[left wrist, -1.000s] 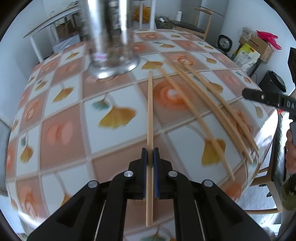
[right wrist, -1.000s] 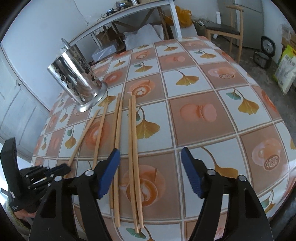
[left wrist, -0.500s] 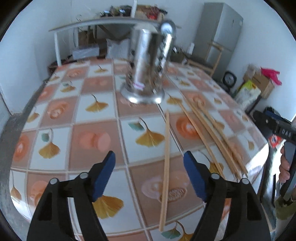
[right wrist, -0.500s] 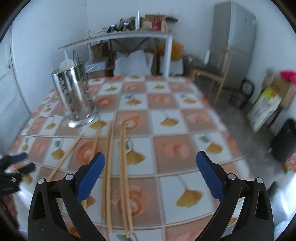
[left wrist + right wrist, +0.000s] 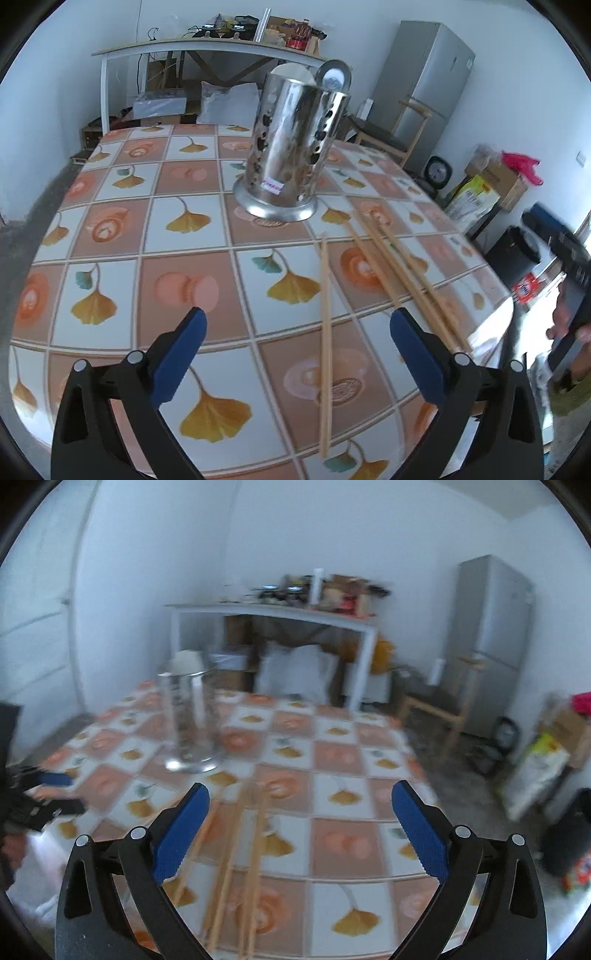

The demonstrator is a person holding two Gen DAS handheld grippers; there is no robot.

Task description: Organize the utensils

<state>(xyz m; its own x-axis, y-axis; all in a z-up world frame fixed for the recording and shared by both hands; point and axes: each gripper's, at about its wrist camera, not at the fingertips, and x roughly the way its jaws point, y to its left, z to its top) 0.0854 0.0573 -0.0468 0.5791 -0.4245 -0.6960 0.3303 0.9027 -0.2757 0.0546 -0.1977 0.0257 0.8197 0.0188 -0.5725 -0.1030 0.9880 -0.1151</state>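
Our left gripper (image 5: pixel 297 325) is opening, empty, above one chopstick (image 5: pixel 325 332); our right gripper (image 5: pixel 300 805) gapes wide, empty.

A home dining room: tiled-pattern table (image 5: pixel 110 229), fridge (image 5: pixel 424 96), wooden chair (image 5: pixel 439 709), cluttered shelf (image 5: pixel 207 44).

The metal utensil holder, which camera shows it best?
The left wrist view: the perforated steel utensil holder stands sharp and whole on the table, sticker visible. The right wrist view shows it smaller and motion-blurred.
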